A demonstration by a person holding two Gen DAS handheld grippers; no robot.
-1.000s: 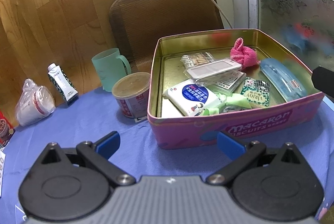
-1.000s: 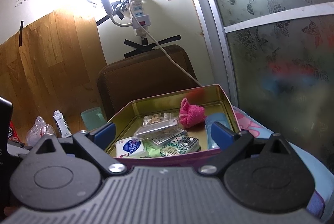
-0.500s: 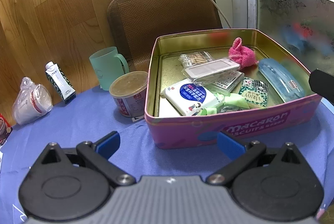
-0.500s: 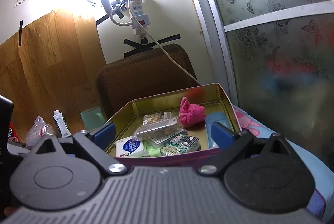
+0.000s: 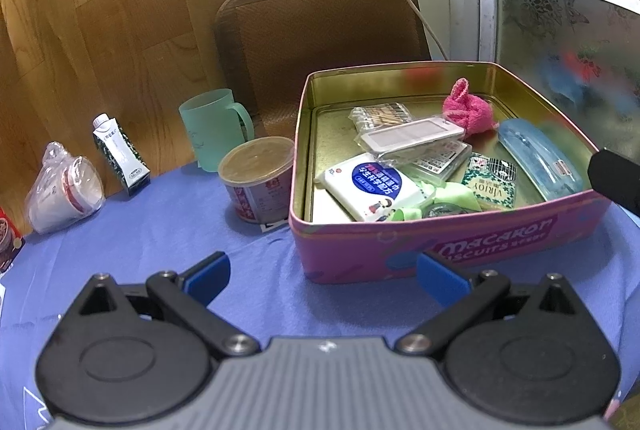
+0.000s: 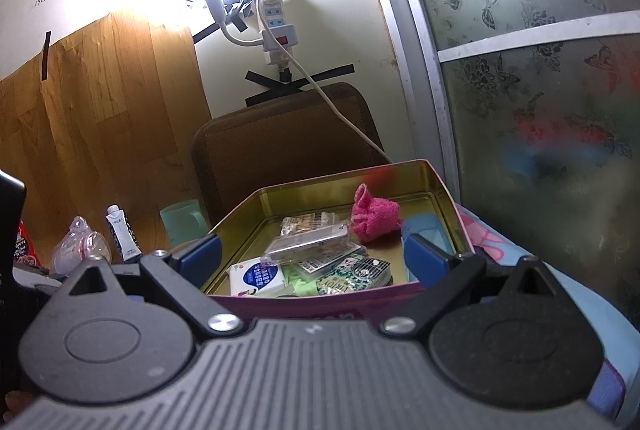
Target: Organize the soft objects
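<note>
A pink biscuit tin (image 5: 460, 250) with a gold inside stands on the blue cloth. In it lie a pink towel bundle (image 5: 468, 109), a white tissue pack (image 5: 370, 185), a green cloth (image 5: 448, 197), a clear flat case (image 5: 412, 137), a green packet (image 5: 488, 181) and a blue case (image 5: 536, 157). My left gripper (image 5: 322, 274) hovers open just in front of the tin's near wall, holding nothing. My right gripper (image 6: 310, 254) is open too, low before the tin (image 6: 304, 304), with the pink towel (image 6: 374, 216) beyond its fingers.
Left of the tin stand a foil-lidded cup (image 5: 258, 177), a green mug (image 5: 214, 127), a small carton (image 5: 118, 155) and a bagged cup (image 5: 64, 189). A brown chair back (image 5: 320, 37) rises behind the table, with a white cord hanging over it. A frosted glass door (image 6: 540, 109) is on the right.
The left gripper's view has shifted slightly, so the tin and cups sit a little further left and lower. The right gripper has barely moved. Both stay open.
</note>
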